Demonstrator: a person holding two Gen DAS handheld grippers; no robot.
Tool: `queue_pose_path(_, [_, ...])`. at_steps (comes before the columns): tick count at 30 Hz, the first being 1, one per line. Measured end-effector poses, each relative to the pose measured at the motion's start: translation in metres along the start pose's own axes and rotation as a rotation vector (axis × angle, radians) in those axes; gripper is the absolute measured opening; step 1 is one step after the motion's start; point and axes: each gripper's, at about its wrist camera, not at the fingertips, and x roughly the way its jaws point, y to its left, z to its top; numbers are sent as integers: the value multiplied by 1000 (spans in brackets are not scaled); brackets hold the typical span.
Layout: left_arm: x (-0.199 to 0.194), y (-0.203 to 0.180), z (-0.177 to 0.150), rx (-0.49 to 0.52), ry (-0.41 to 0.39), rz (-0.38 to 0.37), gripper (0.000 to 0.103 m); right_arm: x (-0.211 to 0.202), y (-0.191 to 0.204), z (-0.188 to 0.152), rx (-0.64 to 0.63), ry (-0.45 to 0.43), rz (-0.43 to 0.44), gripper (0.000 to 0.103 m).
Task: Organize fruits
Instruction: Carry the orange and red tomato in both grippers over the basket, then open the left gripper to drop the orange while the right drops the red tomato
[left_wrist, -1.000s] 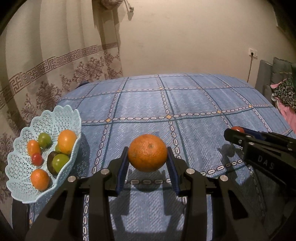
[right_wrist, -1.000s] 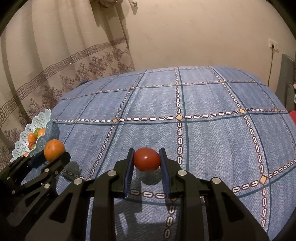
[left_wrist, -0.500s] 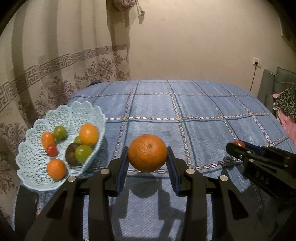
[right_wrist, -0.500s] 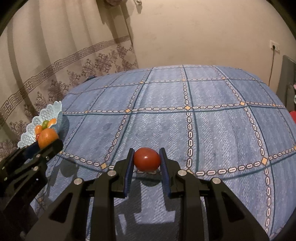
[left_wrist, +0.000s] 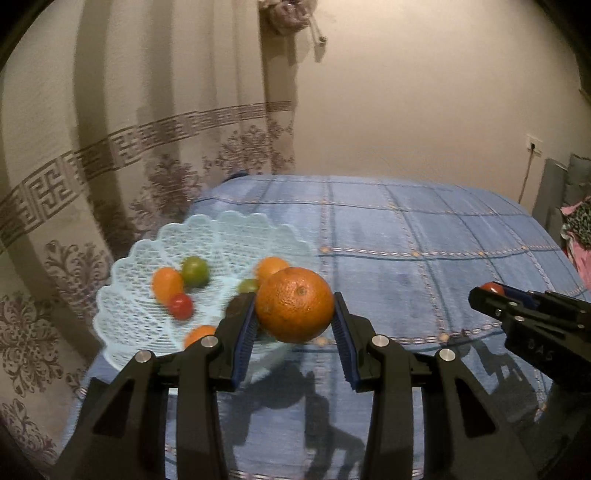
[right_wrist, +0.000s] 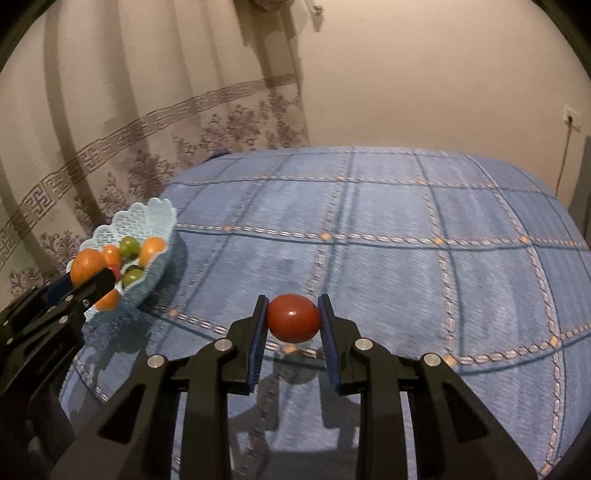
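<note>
In the left wrist view the left gripper (left_wrist: 295, 325) fills the lower middle of the frame, its jaws closed on a large orange (left_wrist: 294, 304) that sits just right of centre, raised above the blue checked bedspread (left_wrist: 406, 236). The orange is nearly round, so no long axis can be read; a small dimple on its skin faces up and toward the camera. Directly behind and to the left of it stands a pale blue lattice basket (left_wrist: 136, 314) with a scalloped rim, near the left edge of the bed; the orange overlaps its right rim in the picture, but whether it is over the basket or in front of it I cannot tell. Inside lie small fruits, blurred: a green one (left_wrist: 195, 271), an orange one (left_wrist: 168, 283), a red one (left_wrist: 181, 305) and others partly hidden. In the right wrist view the right gripper (right_wrist: 293, 328) holds a red tomato (right_wrist: 293, 317) between its jaws at lower centre, the tomato's long axis lying across the frame, from jaw to jaw. The basket appears at middle left there, well apart from the tomato. A patterned curtain (left_wrist: 92, 155) hangs behind the bed on the left.
</note>
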Motion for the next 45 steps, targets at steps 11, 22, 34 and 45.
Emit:
queue_pose_path(11, [11, 72, 3, -104, 11, 80, 41, 16, 61, 21, -61, 11, 92, 27])
queue_pose_path(22, [21, 95, -3, -172, 37, 80, 41, 29, 109, 29, -116, 29, 162, 27])
queue_pose_path(34, [30, 105, -7, -205, 55, 69, 41, 45, 148, 24, -180, 65, 210, 27])
queue_pose_path(45, [28, 114, -9, -244, 41, 96, 57, 55, 156, 21, -195, 84, 210, 27])
